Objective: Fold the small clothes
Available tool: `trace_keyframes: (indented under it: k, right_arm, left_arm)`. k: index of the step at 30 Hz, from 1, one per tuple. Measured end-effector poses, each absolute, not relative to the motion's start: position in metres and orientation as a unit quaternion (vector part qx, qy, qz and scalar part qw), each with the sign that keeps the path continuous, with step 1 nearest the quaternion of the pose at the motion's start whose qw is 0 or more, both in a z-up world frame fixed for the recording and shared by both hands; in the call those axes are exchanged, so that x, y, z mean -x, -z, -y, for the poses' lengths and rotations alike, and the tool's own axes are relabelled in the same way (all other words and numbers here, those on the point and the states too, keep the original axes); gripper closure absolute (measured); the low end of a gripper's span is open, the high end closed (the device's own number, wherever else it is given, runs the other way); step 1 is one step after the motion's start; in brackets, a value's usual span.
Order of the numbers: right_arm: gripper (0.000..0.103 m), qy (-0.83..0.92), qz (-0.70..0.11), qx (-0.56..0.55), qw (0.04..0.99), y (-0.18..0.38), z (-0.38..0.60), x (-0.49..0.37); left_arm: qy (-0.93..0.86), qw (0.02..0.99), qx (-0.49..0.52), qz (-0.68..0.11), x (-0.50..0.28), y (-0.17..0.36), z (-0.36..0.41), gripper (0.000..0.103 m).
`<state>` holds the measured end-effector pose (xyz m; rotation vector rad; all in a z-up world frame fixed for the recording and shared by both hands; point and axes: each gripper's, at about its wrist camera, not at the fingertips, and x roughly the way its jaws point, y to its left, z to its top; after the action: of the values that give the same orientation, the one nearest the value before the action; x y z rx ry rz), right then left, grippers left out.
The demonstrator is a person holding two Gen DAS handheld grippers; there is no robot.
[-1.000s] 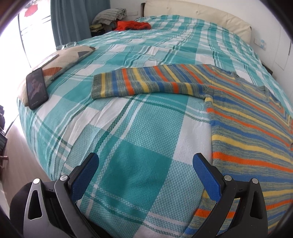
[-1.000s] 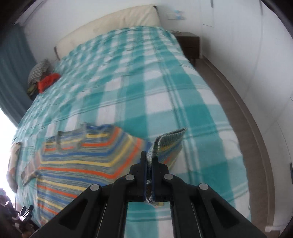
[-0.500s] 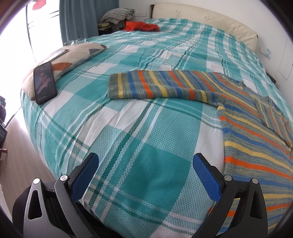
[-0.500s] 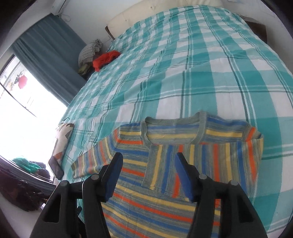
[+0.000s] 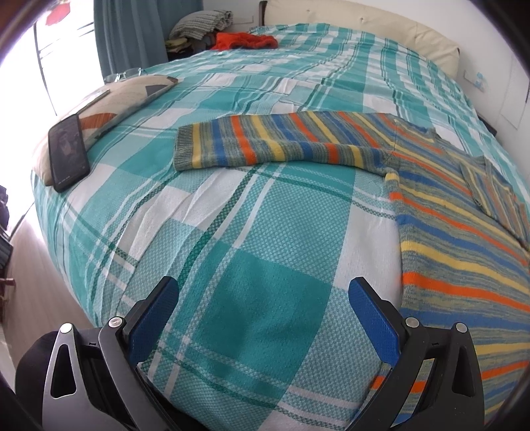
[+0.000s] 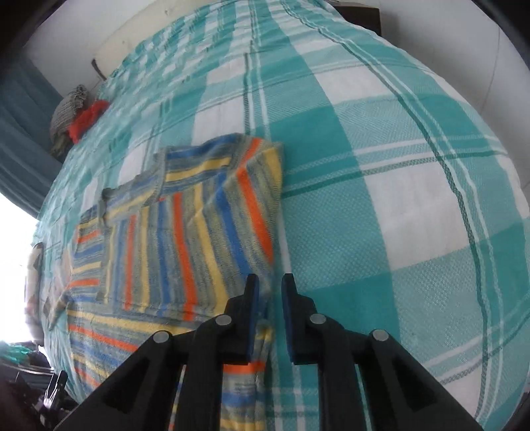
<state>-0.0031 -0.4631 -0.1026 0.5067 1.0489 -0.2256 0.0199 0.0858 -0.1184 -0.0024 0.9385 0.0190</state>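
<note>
A striped knit sweater [image 5: 457, 245] in orange, yellow, blue and grey lies flat on the bed. One sleeve [image 5: 271, 142] stretches out to the left. The other sleeve [image 6: 185, 245] is folded over the body. My left gripper [image 5: 263, 298] is open and empty above bare bedspread, left of the sweater's hem. My right gripper [image 6: 268, 288] hovers over the sweater's right edge [image 6: 275, 212], its jaws narrowly apart and nothing between them.
The bed has a teal and white plaid cover [image 5: 265, 238]. A phone [image 5: 68, 152] leans on a cushion [image 5: 122, 99] at the left edge. A red garment [image 5: 245, 39] and folded clothes [image 5: 202, 25] lie by the headboard. Floor drops off at left.
My right gripper let go of the sleeve, which now lies folded over the body, then swung to the sweater's right edge with its jaws narrowed. My left gripper shifted slightly and stays open.
</note>
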Motion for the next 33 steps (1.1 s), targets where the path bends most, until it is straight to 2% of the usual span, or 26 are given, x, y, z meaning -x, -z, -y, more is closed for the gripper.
trace_keyframes:
  k: [4, 9, 11, 13, 15, 17, 21, 33]
  right_arm:
    - [0.081, 0.031, -0.505, -0.217, 0.835, 0.092, 0.432, 0.028]
    - [0.080, 0.051, -0.555, -0.183, 0.810, 0.139, 0.409, 0.062]
    - [0.080, 0.078, -0.539, -0.178, 0.819, 0.139, 0.413, 0.081]
    - [0.074, 0.108, -0.522, -0.151, 0.833, 0.127, 0.408, 0.097]
    - [0.072, 0.098, -0.498, -0.137, 0.851, 0.112, 0.396, 0.115]
    - [0.064, 0.093, -0.479, -0.120, 0.864, 0.101, 0.379, 0.133]
    - [0.058, 0.094, -0.449, -0.075, 0.885, 0.093, 0.343, 0.166]
    - [0.054, 0.105, -0.405, -0.061, 0.906, 0.099, 0.281, 0.201]
  left_arm:
    - [-0.003, 0.891, -0.002, -0.453, -0.019, 0.118, -0.081, 0.001]
    - [0.009, 0.885, -0.013, -0.466, -0.014, 0.123, -0.078, 0.001]
    - [0.010, 0.884, -0.020, -0.466, -0.010, 0.124, -0.077, 0.001]
    - [0.012, 0.885, -0.028, -0.464, -0.008, 0.125, -0.077, 0.001]
    - [0.013, 0.887, -0.039, -0.460, -0.006, 0.124, -0.075, 0.001]
    - [0.013, 0.889, -0.049, -0.455, -0.004, 0.122, -0.072, 0.001]
    - [0.018, 0.892, -0.050, -0.449, 0.000, 0.118, -0.069, 0.001]
    - [0.027, 0.904, -0.059, -0.423, 0.004, 0.107, -0.059, 0.001]
